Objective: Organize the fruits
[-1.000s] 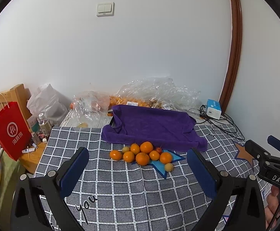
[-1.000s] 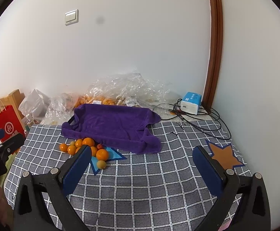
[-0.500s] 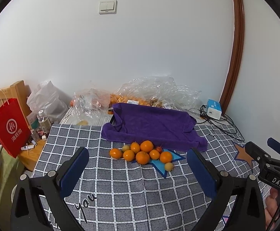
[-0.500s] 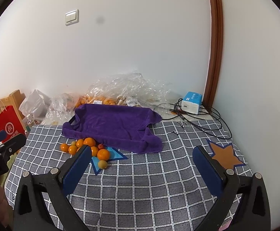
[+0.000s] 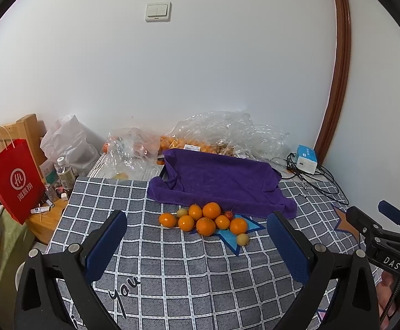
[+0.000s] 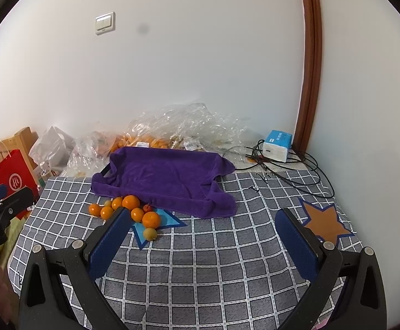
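Several oranges (image 5: 206,218) lie in a cluster on the grey checked cloth, with a small red fruit (image 5: 229,214) and two small yellow-green fruits (image 5: 242,239) among them. The cluster also shows in the right wrist view (image 6: 134,211). Behind it lies a purple towel (image 5: 221,181) draped over a tray, also in the right wrist view (image 6: 167,177). My left gripper (image 5: 200,243) is open and empty, held near of the fruit. My right gripper (image 6: 204,240) is open and empty, to the right of the fruit.
Clear plastic bags (image 5: 221,134) holding more oranges sit at the wall behind the towel. A red paper bag (image 5: 15,181) and bottles stand off the left edge. A blue-white box (image 6: 278,145) and black cables (image 6: 296,173) lie at the back right. An orange star (image 6: 325,222) is printed on the cloth.
Both views have shifted slightly: the left gripper drifted a little back and up, the right gripper barely moved. The fruit and towel have not moved.
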Available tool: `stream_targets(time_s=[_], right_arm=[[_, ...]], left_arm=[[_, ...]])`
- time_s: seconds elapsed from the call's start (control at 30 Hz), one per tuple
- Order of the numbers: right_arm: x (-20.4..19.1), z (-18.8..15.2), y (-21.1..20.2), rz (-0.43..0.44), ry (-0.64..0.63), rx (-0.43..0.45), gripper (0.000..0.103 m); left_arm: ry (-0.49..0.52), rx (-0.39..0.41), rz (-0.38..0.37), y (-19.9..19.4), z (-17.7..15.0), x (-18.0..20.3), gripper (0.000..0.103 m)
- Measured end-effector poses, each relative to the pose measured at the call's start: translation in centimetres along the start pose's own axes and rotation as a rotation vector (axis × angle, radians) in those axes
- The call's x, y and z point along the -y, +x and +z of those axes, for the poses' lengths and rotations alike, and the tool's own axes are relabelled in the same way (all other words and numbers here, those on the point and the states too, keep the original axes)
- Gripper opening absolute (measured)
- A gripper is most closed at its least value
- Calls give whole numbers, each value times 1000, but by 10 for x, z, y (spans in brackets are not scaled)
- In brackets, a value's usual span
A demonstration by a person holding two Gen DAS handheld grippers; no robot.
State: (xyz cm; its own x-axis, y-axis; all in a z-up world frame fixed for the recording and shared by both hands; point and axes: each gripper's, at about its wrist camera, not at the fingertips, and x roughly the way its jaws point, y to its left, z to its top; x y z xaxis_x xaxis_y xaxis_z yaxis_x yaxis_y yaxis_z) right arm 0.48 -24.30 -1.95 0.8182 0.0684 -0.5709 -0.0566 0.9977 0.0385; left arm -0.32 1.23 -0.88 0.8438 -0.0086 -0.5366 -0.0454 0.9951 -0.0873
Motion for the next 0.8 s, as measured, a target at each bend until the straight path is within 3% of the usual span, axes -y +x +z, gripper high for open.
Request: stream_targets(time_s=[0.8], right_arm=[[-7, -1, -3, -9, -24, 8, 103]], left_arm=[[-3, -5, -9, 3, -3, 4, 103]])
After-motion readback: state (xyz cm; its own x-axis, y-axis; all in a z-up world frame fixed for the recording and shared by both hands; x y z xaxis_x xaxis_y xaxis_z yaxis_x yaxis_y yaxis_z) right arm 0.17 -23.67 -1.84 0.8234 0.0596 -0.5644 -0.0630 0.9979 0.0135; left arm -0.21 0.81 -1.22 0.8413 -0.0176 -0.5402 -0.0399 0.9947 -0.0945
